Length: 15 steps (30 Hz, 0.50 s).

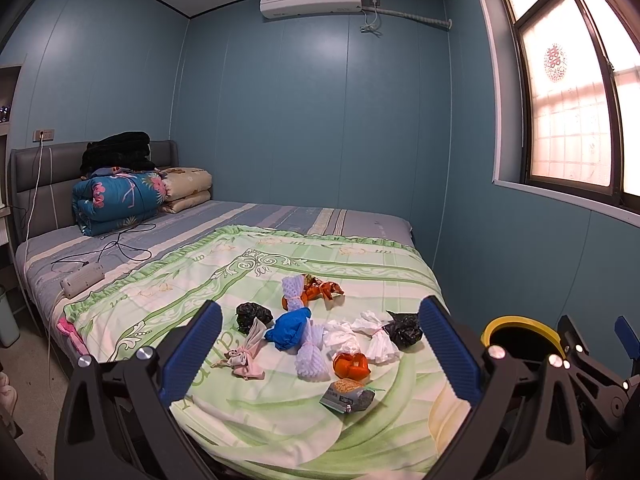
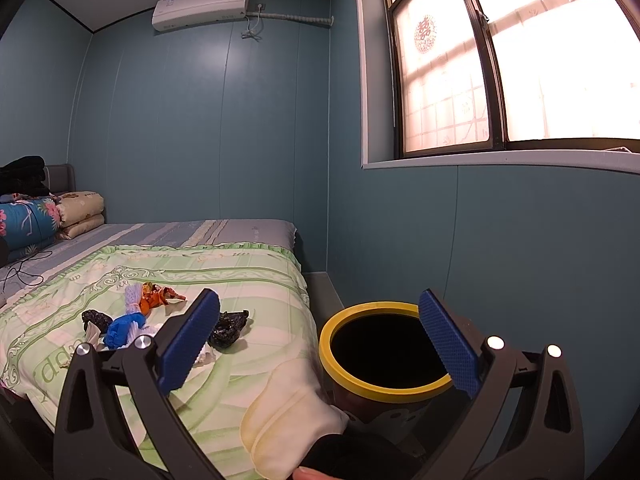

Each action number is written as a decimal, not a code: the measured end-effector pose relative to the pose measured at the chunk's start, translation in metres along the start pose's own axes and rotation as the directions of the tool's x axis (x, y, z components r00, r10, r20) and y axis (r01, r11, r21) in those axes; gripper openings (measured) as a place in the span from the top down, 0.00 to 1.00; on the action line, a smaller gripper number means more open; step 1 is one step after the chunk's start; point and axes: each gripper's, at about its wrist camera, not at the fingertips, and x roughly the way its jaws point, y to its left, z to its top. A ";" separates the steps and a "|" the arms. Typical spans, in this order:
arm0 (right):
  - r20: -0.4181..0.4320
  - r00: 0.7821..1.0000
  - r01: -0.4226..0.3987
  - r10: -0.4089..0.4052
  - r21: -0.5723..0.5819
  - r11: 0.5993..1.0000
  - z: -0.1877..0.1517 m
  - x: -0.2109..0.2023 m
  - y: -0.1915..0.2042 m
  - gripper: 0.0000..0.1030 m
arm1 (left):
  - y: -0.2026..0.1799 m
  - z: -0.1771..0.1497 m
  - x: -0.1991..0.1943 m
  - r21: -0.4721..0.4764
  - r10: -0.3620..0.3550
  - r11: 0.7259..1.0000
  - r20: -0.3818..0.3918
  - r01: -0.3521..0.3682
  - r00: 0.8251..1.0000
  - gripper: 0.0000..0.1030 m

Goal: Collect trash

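Lower centre, scattered trash [image 1: 320, 336] crowds the bed [image 1: 248, 280]; lower right, the bin [image 2: 384, 344] mouth lies unobstructed beside it.

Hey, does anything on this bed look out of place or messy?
Yes. Litter lies scattered on the green quilt: a blue bag, black bags, tissues and a snack wrapper, none yet in the yellow-rimmed bin.

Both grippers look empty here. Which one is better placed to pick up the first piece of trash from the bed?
Left, probably. The left gripper, open, faces the trash pile, with the blue bag between its fingers' line. The right gripper, also open, points at the yellow-rimmed bin beside the bed.
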 end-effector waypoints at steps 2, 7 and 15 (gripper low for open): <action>-0.001 1.000 0.000 0.000 0.000 1.000 -0.002 0.000 0.000 0.07 | 0.000 0.000 0.000 0.001 -0.001 1.000 -0.001 0.001 1.000 0.08; -0.001 1.000 0.001 -0.001 0.001 1.000 -0.002 0.001 -0.001 0.07 | 0.000 0.000 0.000 0.000 0.000 1.000 -0.003 0.000 1.000 0.08; -0.003 1.000 0.003 -0.003 0.004 1.000 -0.004 0.001 -0.002 0.07 | -0.001 -0.002 0.000 0.004 -0.002 1.000 -0.002 0.002 1.000 0.08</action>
